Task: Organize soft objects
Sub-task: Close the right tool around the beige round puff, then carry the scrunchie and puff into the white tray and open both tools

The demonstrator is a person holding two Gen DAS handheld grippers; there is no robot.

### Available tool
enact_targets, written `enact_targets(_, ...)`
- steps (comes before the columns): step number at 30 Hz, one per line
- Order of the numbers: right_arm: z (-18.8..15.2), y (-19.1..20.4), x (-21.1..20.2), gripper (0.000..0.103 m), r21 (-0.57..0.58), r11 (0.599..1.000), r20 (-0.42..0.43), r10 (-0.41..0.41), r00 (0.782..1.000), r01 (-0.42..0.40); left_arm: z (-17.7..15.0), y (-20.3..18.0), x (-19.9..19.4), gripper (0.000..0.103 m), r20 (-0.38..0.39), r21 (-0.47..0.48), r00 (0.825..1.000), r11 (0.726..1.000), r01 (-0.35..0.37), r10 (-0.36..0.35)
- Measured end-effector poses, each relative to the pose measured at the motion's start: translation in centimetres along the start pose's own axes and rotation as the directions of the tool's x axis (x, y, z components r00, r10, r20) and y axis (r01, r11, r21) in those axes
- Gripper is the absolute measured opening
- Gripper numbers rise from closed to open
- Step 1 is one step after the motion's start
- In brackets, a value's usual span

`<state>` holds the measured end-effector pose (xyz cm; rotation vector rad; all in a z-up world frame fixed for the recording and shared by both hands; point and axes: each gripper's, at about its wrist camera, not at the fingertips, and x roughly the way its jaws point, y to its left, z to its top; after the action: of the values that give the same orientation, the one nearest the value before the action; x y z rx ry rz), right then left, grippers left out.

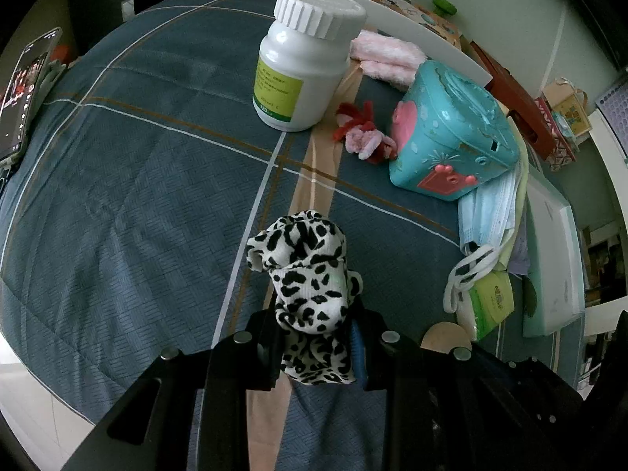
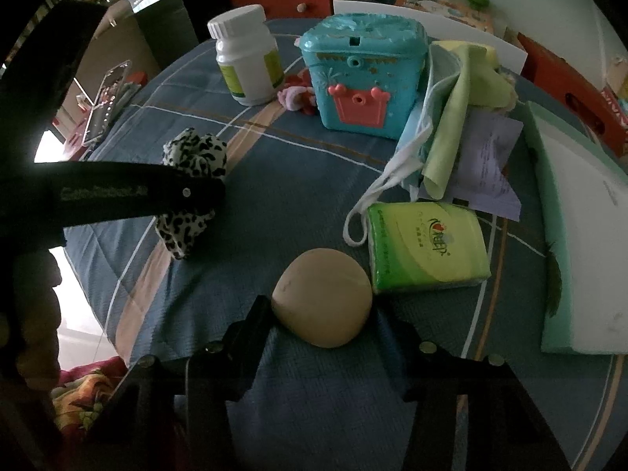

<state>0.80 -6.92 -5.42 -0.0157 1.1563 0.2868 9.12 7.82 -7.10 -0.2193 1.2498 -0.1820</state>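
Note:
My left gripper (image 1: 314,337) is shut on a black-and-white spotted sock (image 1: 310,274) and holds it above the blue plaid bedcover (image 1: 137,196). The sock also shows in the right wrist view (image 2: 196,153), pinched in the left gripper (image 2: 204,192). My right gripper (image 2: 322,314) is closed around a beige soft ball (image 2: 322,296) near the cover's front. A pink fluffy cloth (image 1: 388,57), a red-pink pipe-cleaner toy (image 1: 365,133), face masks (image 1: 486,212) and a green tissue pack (image 2: 426,247) lie on the bed.
A white pill bottle (image 1: 302,62) and a teal toy box (image 1: 451,129) stand at the back. A yellow-green cloth (image 2: 463,90) and papers (image 2: 490,157) lie beside the box. A white-green foam pad (image 2: 581,235) lies at the right. A phone (image 1: 23,90) leans at the left.

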Motion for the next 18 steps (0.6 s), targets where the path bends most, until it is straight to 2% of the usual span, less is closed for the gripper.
enact_targets(7, -0.3, 0.0, -1.9, 0.055, -0.012, 1.0, 0.036, 0.016, 0.999, -0.016, -0.1, -0.2, -0.7, 0.029, 0.021, 0.006, 1.0, 1.0, -0.005, 0.005)
enact_targets(13, 0.1, -0.4, -4.6, 0.055, -0.002, 1.0, 0.113, 0.023, 0.993, -0.023, -0.6, -0.6, -1.6, 0.029, 0.046, 0.011, 0.999, 1.0, 0.0, 0.0)
enact_targets(18, 1.4, -2.4, -7.1, 0.055, 0.055, 0.998, 0.176, -0.053, 0.983, 0.044, -0.8, -1.9, -2.9, 0.029, 0.07, 0.035, 0.998, 0.999, 0.007, -0.009)
